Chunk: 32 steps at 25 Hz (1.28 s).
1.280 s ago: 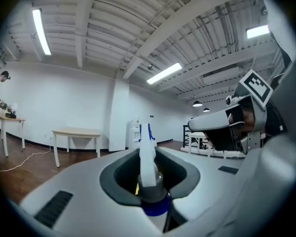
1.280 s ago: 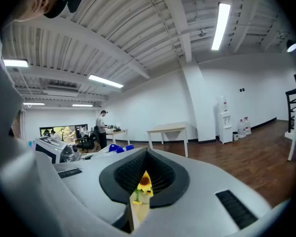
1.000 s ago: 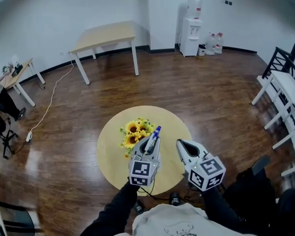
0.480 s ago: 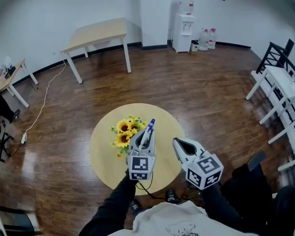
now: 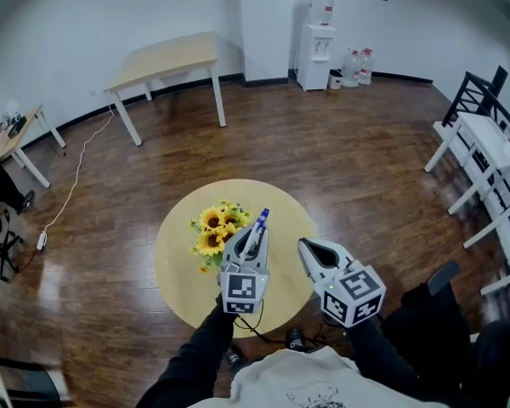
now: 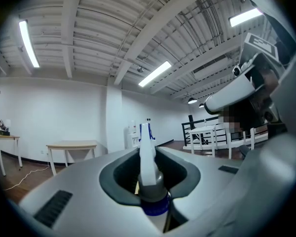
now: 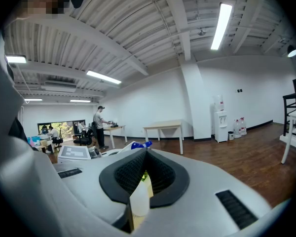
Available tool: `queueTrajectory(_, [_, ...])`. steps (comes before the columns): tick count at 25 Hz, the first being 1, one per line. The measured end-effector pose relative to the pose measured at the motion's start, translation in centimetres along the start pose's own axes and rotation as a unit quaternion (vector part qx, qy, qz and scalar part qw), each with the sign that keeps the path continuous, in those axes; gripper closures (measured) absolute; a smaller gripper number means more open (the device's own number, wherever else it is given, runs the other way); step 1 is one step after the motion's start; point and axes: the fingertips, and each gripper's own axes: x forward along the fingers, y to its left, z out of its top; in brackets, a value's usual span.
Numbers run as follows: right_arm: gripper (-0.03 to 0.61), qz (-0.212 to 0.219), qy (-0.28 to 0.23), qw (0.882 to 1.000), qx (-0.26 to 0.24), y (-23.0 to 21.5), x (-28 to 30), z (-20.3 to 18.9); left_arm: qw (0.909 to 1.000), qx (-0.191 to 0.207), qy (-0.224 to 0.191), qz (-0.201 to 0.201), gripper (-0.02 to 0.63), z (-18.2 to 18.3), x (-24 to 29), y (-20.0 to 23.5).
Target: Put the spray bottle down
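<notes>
Much bare table (image 5: 282, 212) right of spray bottle (image 5: 257, 233); sunflowers (image 5: 212, 229) crowd left.

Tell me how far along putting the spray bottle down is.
Done: nothing yet. In hand: the left hand-held gripper is shut on the spray bottle, over the round table beside the sunflowers; whether its base touches the top cannot be told. Left: rest it on the table and open the jaws. The right hand-held gripper holds nothing.
</notes>
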Motion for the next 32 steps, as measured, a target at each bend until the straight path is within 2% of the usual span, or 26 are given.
queueTrajectory(4, [0.591, 0.002, -0.001, 1.000, 0.001, 0.3, -0.2, 0.6, 0.9998, 0.019, 0.004, -0.001, 0.520, 0.7, -0.3, -0.3])
queueTrajectory(9, [0.591, 0.002, -0.003, 1.000, 0.003, 0.6, -0.2, 0.6, 0.9998, 0.021, 0.005, -0.006, 0.515, 0.6, -0.6, -0.4])
queueTrajectory(14, [0.591, 0.003, -0.007, 1.000, 0.004, 0.7, -0.7, 0.9, 0.9997, 0.016, 0.009, -0.017, 0.465, 0.8, -0.8, -1.2])
queueTrajectory(18, [0.591, 0.004, -0.011, 1.000, 0.006, 0.6, -1.2, 1.4, 0.9995, 0.007, 0.016, -0.026, 0.380, 1.2, -0.9, -1.9])
queueTrajectory(20, [0.591, 0.003, -0.012, 1.000, 0.008, 0.9, -1.0, 1.4, 0.9994, 0.003, 0.019, -0.028, 0.364, 1.1, -1.0, -1.7])
queueTrajectory(32, [0.591, -0.001, -0.017, 1.000, 0.014, 1.3, -2.9, 1.7, 0.9989, -0.008, 0.042, -0.018, 0.364, 1.6, -2.0, -1.8])
